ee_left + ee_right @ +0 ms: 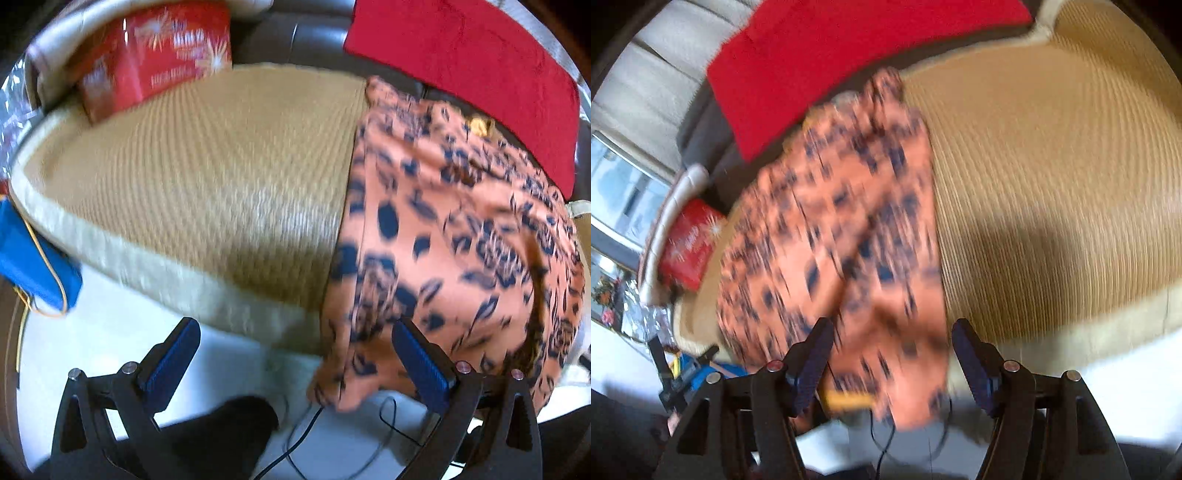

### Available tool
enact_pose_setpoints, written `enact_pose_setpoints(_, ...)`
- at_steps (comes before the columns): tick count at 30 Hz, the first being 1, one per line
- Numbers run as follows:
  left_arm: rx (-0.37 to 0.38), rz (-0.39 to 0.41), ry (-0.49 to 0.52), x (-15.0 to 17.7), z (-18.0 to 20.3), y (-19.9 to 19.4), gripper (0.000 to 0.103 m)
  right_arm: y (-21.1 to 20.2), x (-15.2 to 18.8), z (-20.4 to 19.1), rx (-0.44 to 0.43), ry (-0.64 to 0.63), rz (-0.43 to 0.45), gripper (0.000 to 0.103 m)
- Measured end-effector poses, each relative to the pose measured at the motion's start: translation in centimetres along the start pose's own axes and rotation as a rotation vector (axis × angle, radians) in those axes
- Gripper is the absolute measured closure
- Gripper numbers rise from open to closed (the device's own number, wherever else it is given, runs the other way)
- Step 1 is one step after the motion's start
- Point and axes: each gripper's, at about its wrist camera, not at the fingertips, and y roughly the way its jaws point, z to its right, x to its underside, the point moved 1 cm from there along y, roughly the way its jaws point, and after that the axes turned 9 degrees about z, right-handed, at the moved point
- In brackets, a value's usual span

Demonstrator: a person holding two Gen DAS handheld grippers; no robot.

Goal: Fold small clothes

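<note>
An orange garment with a dark blue blotchy print (443,229) lies spread over one end of a tan ribbed seat cushion with a cream border (207,177), its lower edge hanging over the cushion's front edge toward the pale floor (110,332). In the left wrist view the left gripper (295,354) is released – its blue-padded fingers (173,354) stand wide apart, one over the floor, the other at the hanging hem, with no cloth pinched between them. In the right wrist view the right gripper (892,360) is likewise spread, and the blurred garment (842,236) drapes down between its fingers (812,365) without being clamped. Behind the cushion lie a red cloth (480,70) and a red printed box (155,55) – a blue bag (33,262) sits beside the cushion, and thin black cables (314,435) trail on the floor
</note>
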Motion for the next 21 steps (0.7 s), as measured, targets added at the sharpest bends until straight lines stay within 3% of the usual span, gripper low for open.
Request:
enact_pose_setpoints(10,0.013,-0.05,-0.034,1.5,-0.5,1.9,0.0,3.8,4.7,1.5,0.047,0.045,-0.194,0.032)
enact_pose_setpoints(16,0.037,-0.026,-0.006,0.9,0.6,2.3,0.006,5.9,5.4,3.0,0.089,0.19,-0.169,0.033)
enact_pose_setpoints(19,0.038,-0.017,0.015,0.8,1.2,2.5,0.006,6.1,6.1,3.1,0.11,0.168,-0.138,0.072)
enact_pose_setpoints(21,0.036,-0.011,0.013,0.7,1.1,2.4,0.006,5.1,6.0,2.3,0.139,0.1,-0.102,0.088)
